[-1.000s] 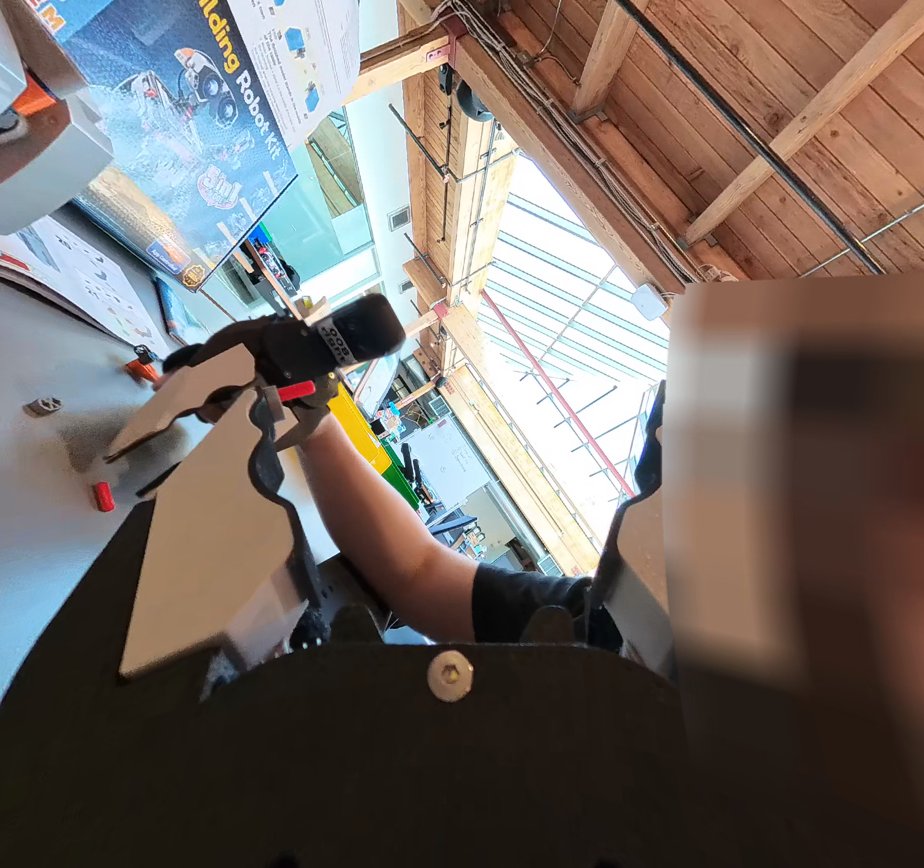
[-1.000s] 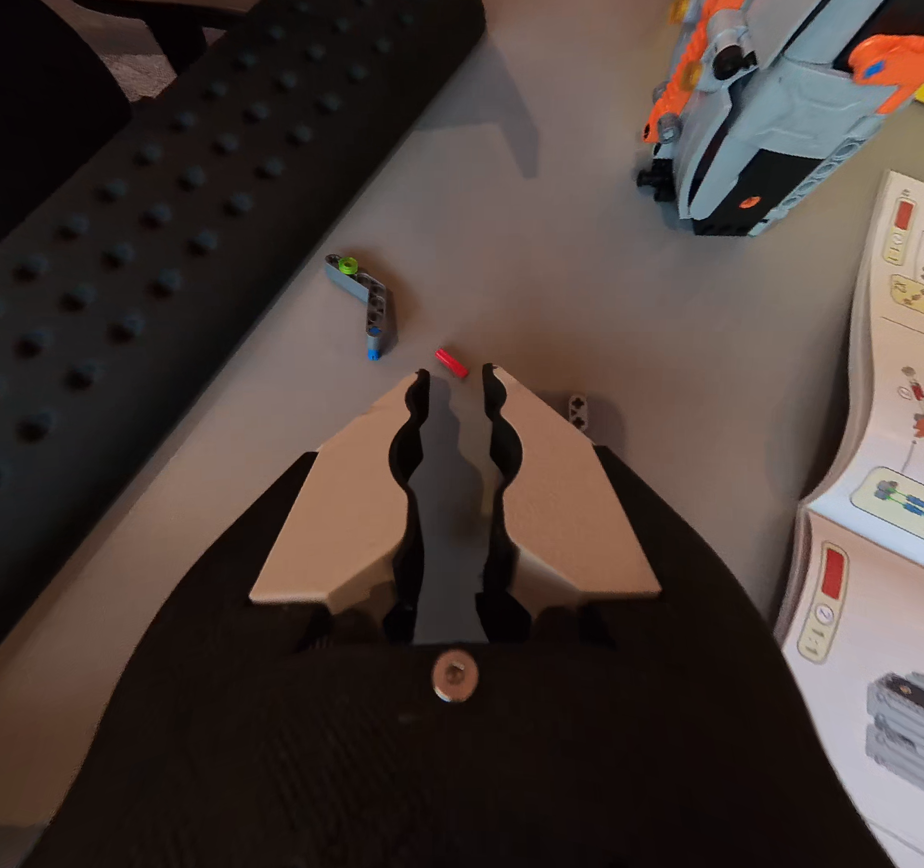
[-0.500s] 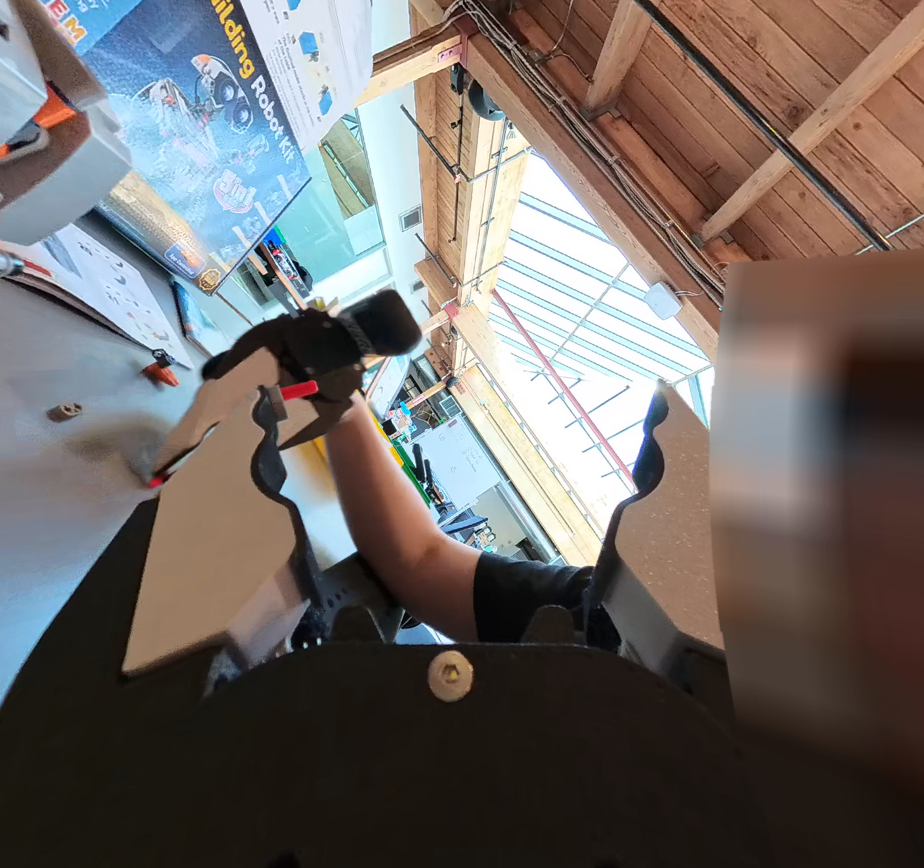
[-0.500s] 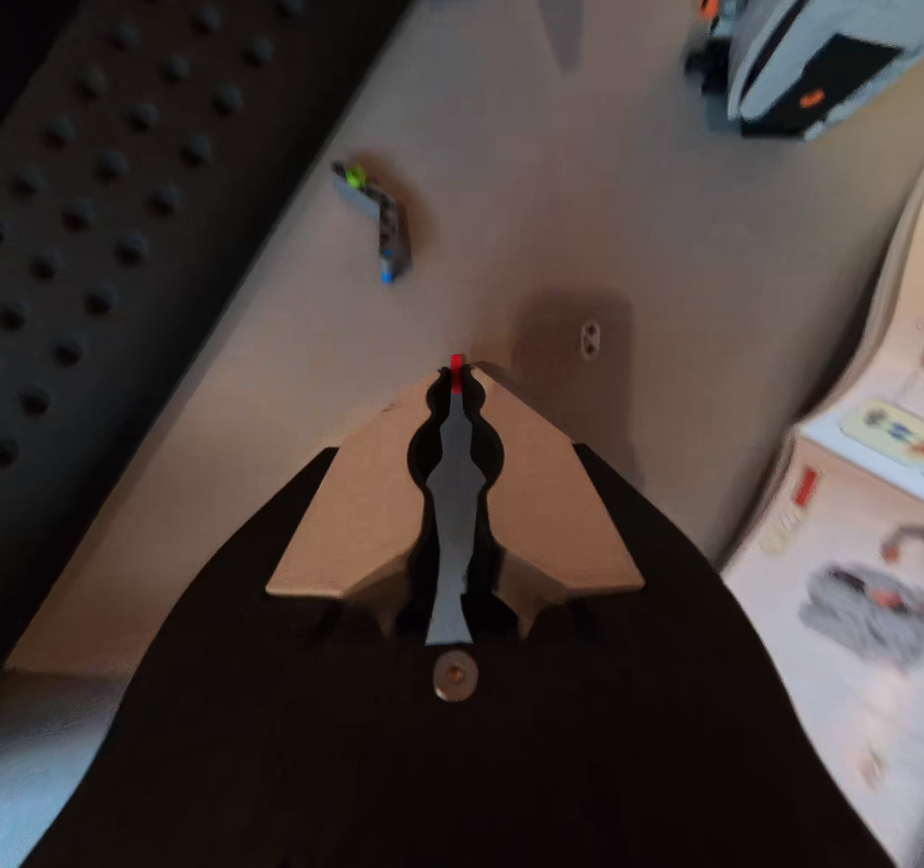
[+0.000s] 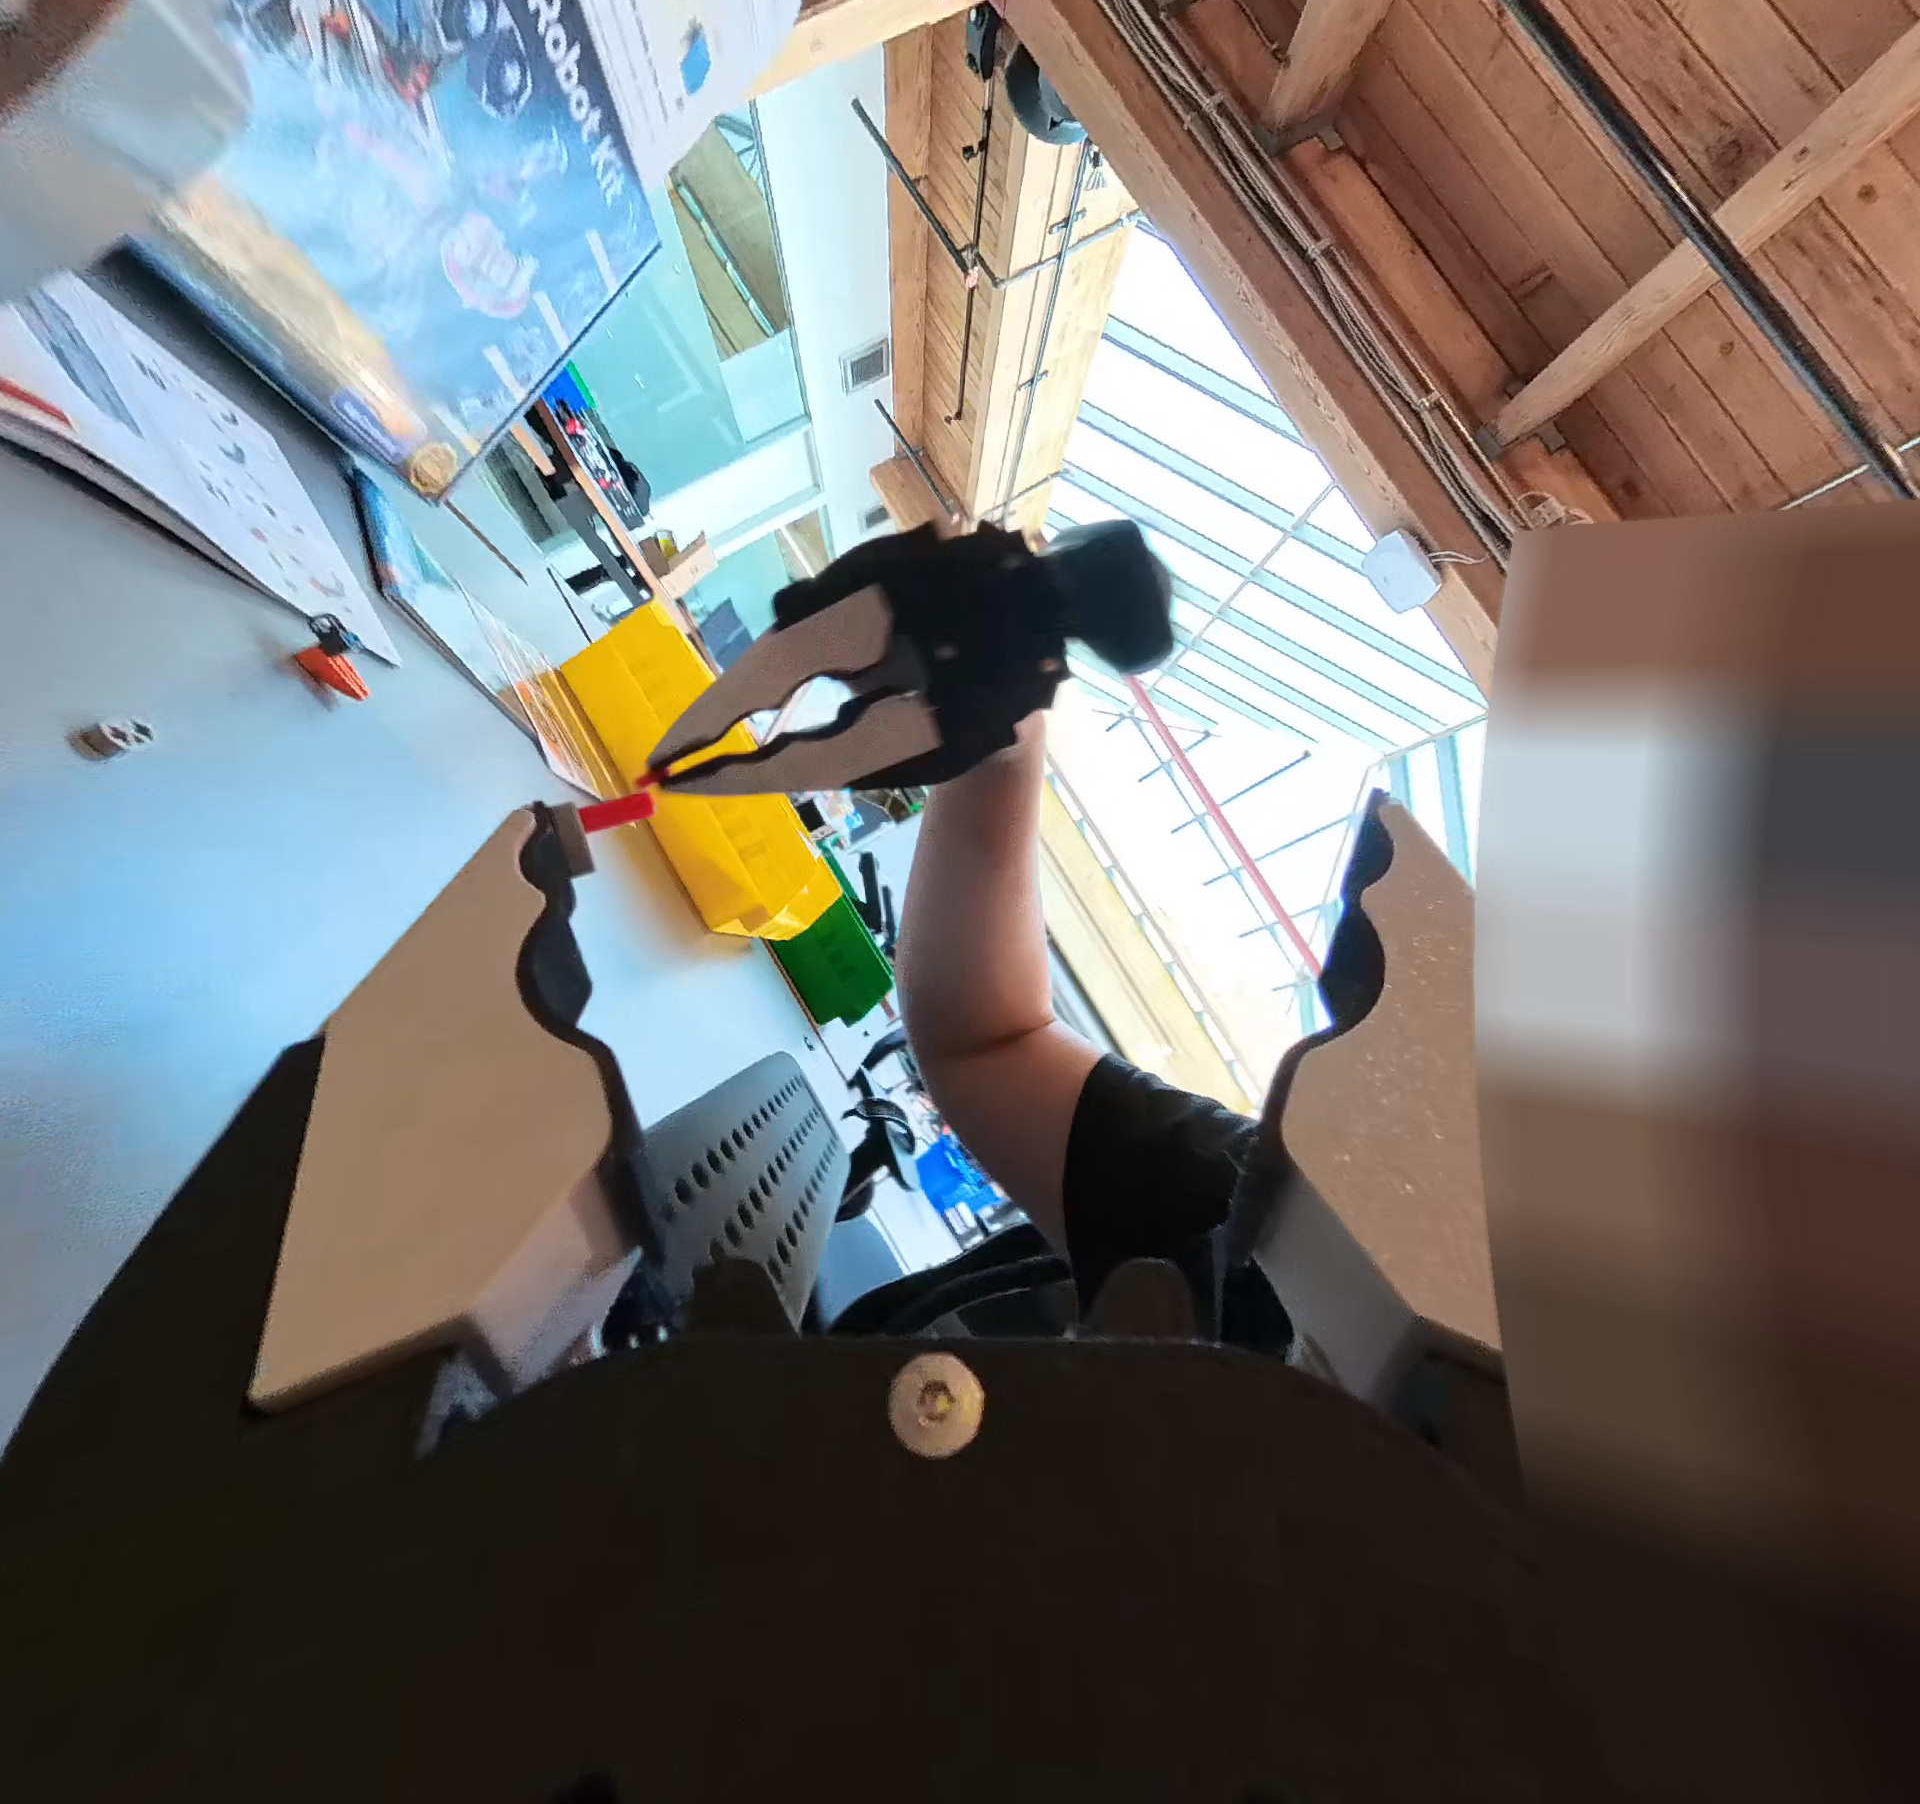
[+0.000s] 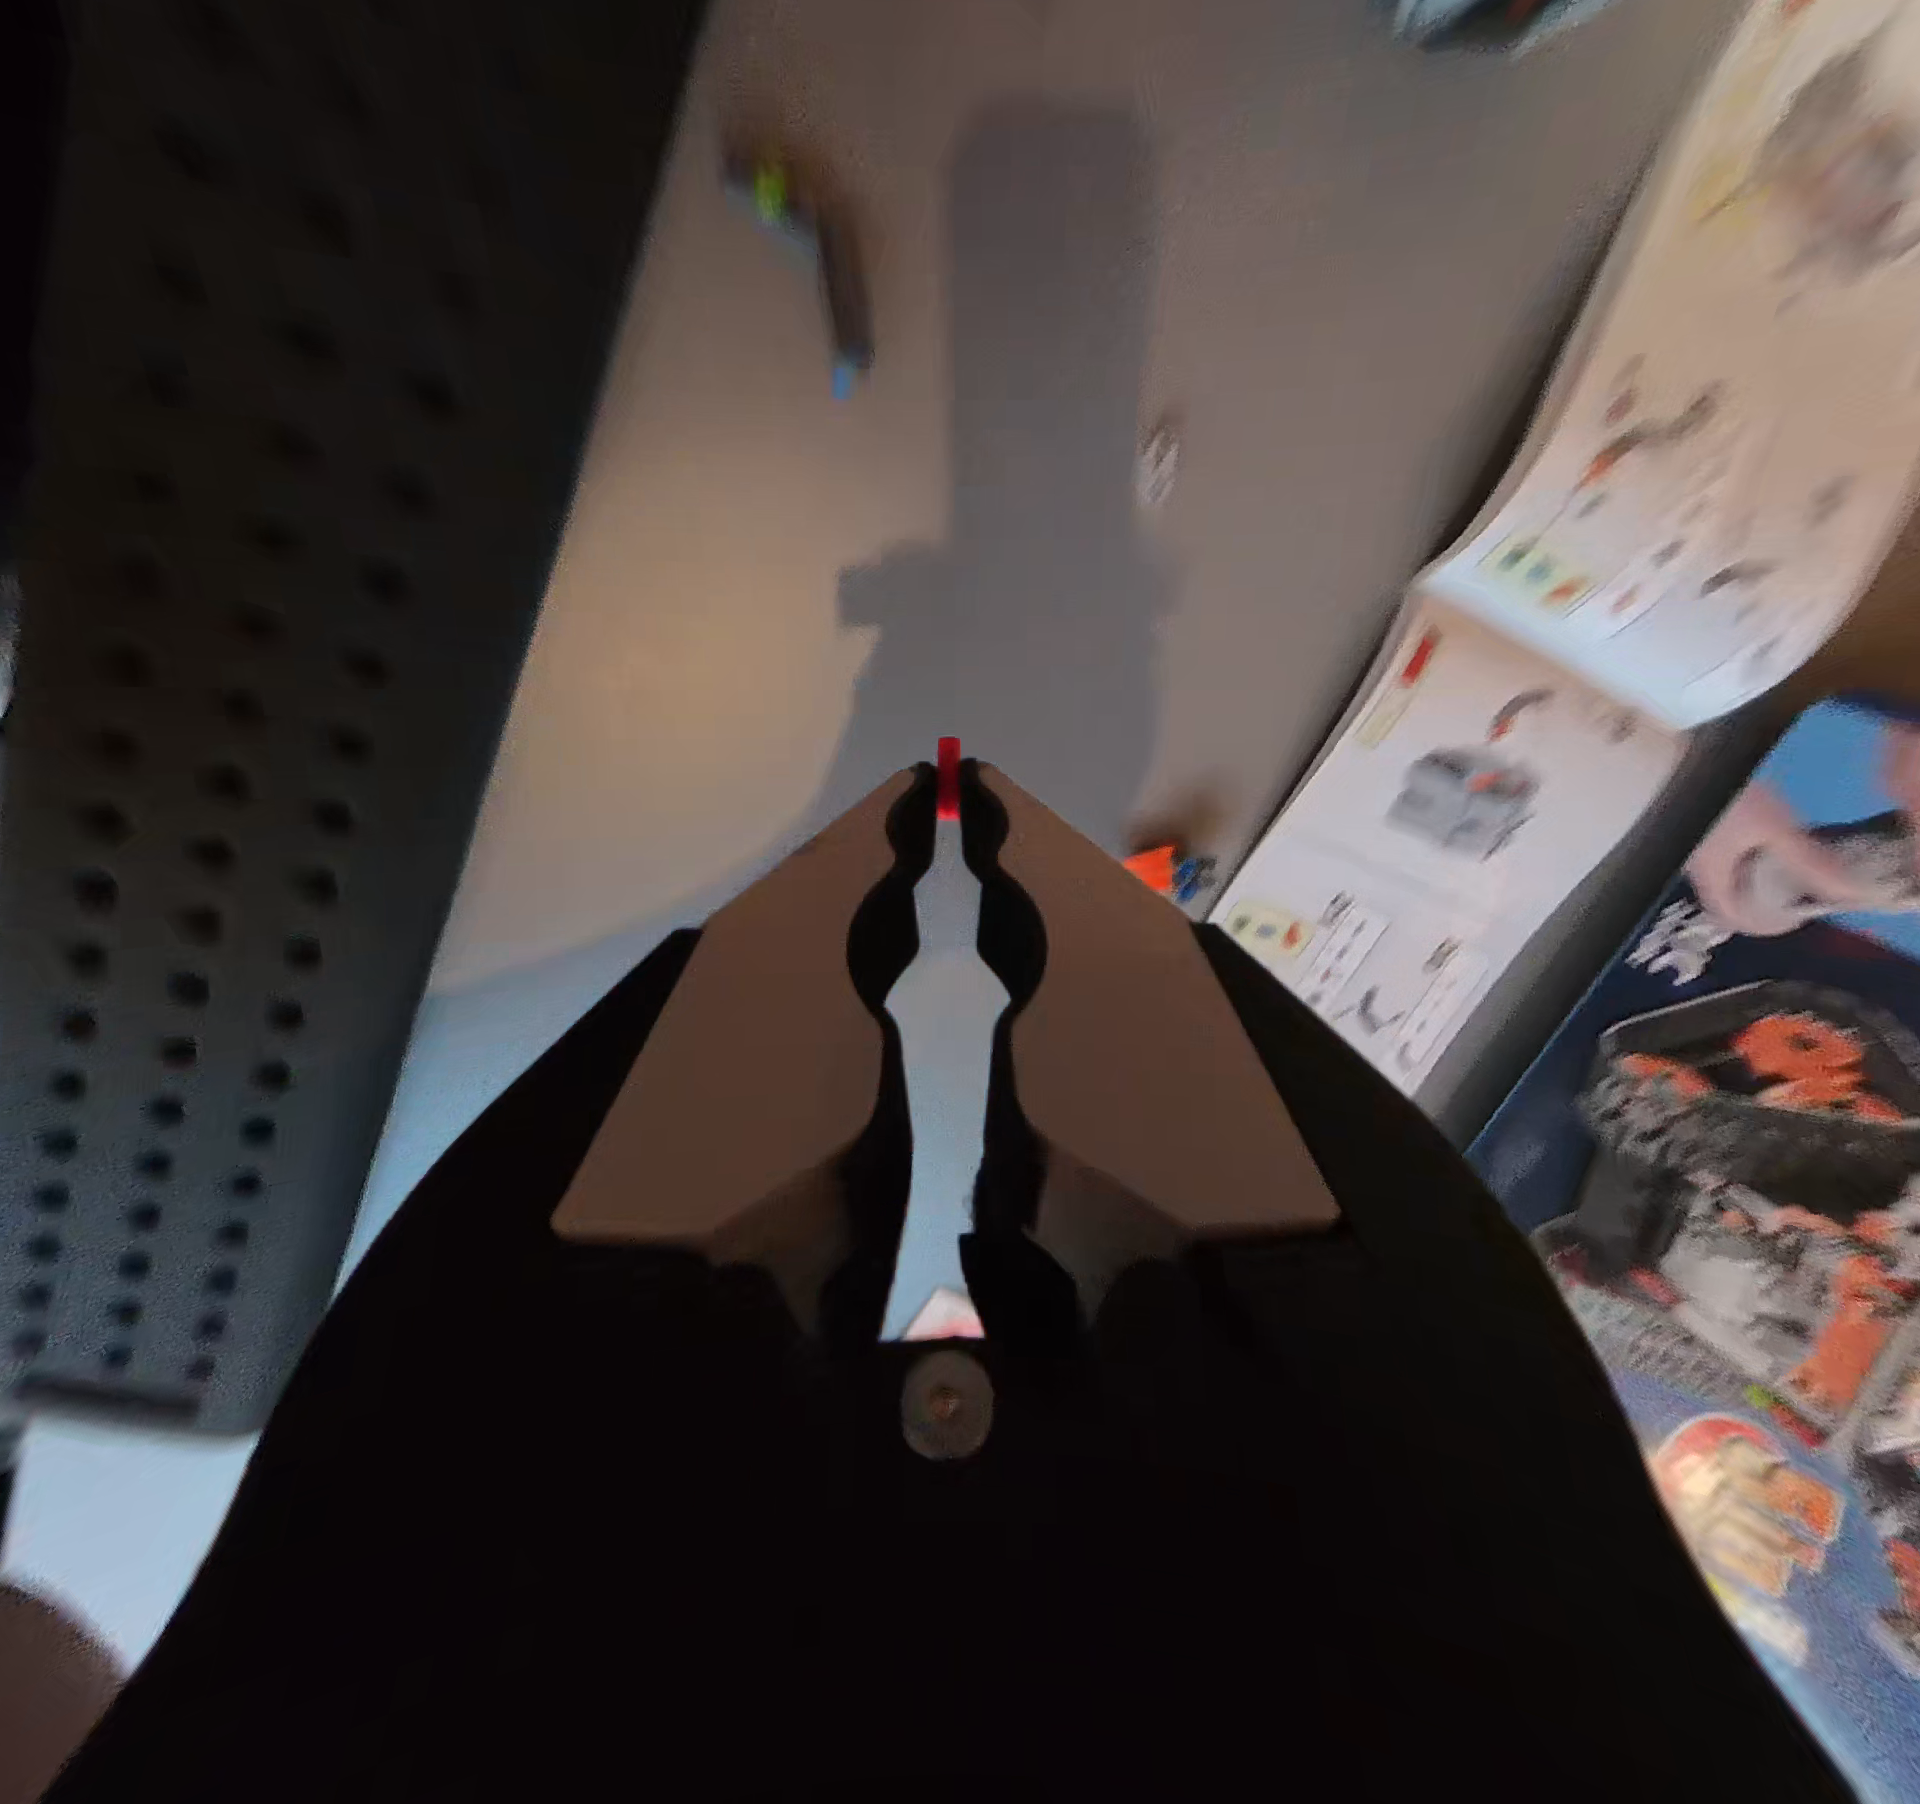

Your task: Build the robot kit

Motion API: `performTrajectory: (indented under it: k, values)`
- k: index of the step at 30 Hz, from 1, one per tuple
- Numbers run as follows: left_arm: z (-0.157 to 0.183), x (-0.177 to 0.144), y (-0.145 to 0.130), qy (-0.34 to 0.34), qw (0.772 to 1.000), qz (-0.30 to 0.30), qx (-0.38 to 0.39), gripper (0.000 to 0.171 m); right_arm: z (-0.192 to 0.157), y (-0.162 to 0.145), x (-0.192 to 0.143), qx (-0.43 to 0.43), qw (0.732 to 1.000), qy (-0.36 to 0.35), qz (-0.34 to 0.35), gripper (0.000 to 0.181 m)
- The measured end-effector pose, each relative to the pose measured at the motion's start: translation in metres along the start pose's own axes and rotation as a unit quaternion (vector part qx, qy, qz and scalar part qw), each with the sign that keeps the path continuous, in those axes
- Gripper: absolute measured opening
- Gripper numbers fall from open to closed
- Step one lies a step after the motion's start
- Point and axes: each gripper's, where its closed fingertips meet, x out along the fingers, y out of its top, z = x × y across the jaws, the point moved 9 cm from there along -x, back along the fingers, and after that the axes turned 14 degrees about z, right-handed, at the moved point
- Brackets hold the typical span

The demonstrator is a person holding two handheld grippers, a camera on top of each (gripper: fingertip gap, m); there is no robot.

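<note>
A small red pin (image 6: 948, 780) is pinched at the very tips of the right tongs (image 6: 945, 772), whose fingers are drawn together on it; part of the pin juts out beyond the tips. In the left wrist view the same right tongs (image 5: 665, 780) are seen raised above the desk (image 5: 208, 881), with the red pin (image 5: 615, 812) between their tips and the tip of one finger of the left tongs (image 5: 956, 840). A small tan piece (image 5: 569, 838) is seen at that left finger's tip, at the pin's end; whether it is held cannot be told. The left tongs are spread wide, with nothing between their fingers. Beyond the right tongs a grey angled beam (image 6: 821, 268) and a small grey connector (image 6: 1155, 453) lie on the desk, blurred. To the left of the right tongs lies a dark studded board (image 6: 260, 507); to their right are an open instruction booklet (image 6: 1507, 715) and a printed box (image 6: 1714, 1183). Just beside the right finger an orange piece (image 6: 1151, 866) is seen. Yellow and green bins (image 5: 727, 819) stand behind the right tongs in the left wrist view.
</note>
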Motion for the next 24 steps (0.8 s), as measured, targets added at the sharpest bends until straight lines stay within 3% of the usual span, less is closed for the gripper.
performTrajectory:
  k: [2, 4, 8, 10, 15, 20, 24]
  values:
    - [-0.005, 0.006, -0.004, 0.001, 1.000, 0.004, -0.018, 0.147, 0.004, 0.031, -0.012, 0.018, 0.995, -0.020, 0.097, 0.004]
    - [-0.006, 0.012, -0.007, -0.006, 1.000, 0.005, -0.018, 0.147, 0.008, 0.052, -0.017, 0.101, 0.978, 0.015, 0.179, 0.003]
    - [-0.006, 0.021, -0.013, -0.013, 1.000, 0.012, -0.009, 0.148, 0.015, 0.055, -0.011, 0.237, 0.946, 0.080, 0.207, 0.004]
    - [-0.008, 0.024, -0.016, -0.012, 1.000, 0.014, -0.018, 0.149, 0.016, 0.054, -0.008, 0.215, 0.956, 0.070, 0.186, 0.004]
    - [-0.008, 0.030, -0.019, -0.020, 0.998, 0.022, -0.053, 0.149, 0.007, 0.056, -0.003, 0.039, 0.991, -0.002, 0.132, 0.004]
    - [-0.006, 0.022, -0.015, -0.010, 0.999, 0.030, -0.032, 0.148, 0.014, 0.040, 0.015, 0.026, 0.994, -0.020, 0.107, 0.004]
    - [0.001, 0.004, -0.006, -0.006, 0.998, 0.054, -0.007, 0.147, 0.040, 0.007, 0.062, 0.047, 0.982, -0.039, 0.176, 0.004]
